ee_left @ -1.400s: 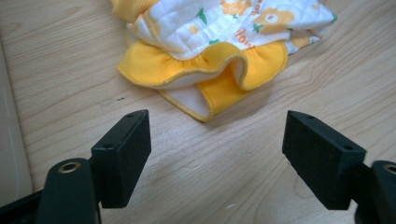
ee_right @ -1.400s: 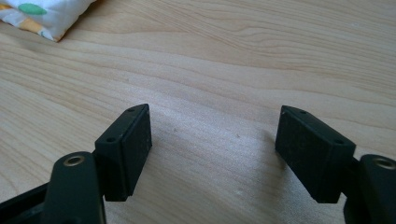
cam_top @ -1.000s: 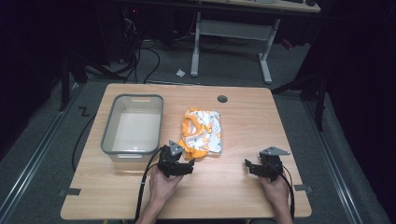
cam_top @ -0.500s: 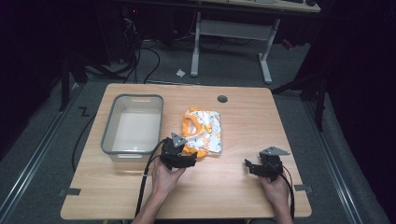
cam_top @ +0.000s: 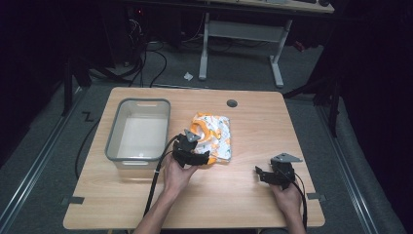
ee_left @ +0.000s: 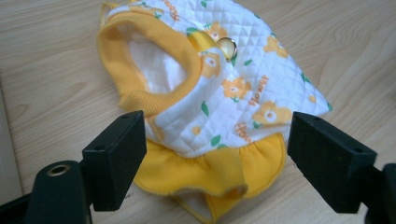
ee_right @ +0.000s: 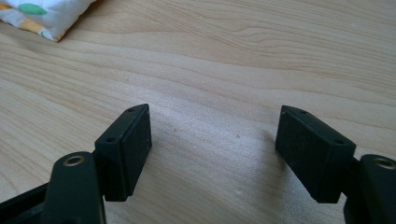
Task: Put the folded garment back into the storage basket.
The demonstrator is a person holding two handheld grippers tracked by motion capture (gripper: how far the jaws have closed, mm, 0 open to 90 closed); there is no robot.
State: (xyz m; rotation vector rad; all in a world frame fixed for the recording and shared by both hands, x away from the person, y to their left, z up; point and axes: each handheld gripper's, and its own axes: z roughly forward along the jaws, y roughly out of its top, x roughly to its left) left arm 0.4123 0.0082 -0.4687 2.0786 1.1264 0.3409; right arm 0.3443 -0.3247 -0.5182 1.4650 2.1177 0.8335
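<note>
At the middle of the high view, a small yellow-and-white quilted garment (cam_top: 213,137) lay on the wooden bench (cam_top: 243,204), right of a grey tub (cam_top: 139,132). The left gripper (cam_top: 195,155) reached its lower edge, jaws wide apart around the yellow frill, gripping nothing. At lower right, the right gripper (cam_top: 263,174) sat with jaws spread over bare wood.

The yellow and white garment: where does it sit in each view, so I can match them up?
High view: garment mid-table, right of the grey bin.
Left gripper view: garment centre, its yellow hem between the open jaws.
Right gripper view: a garment corner at top left.
Shared landmark: the wooden tabletop.
</note>
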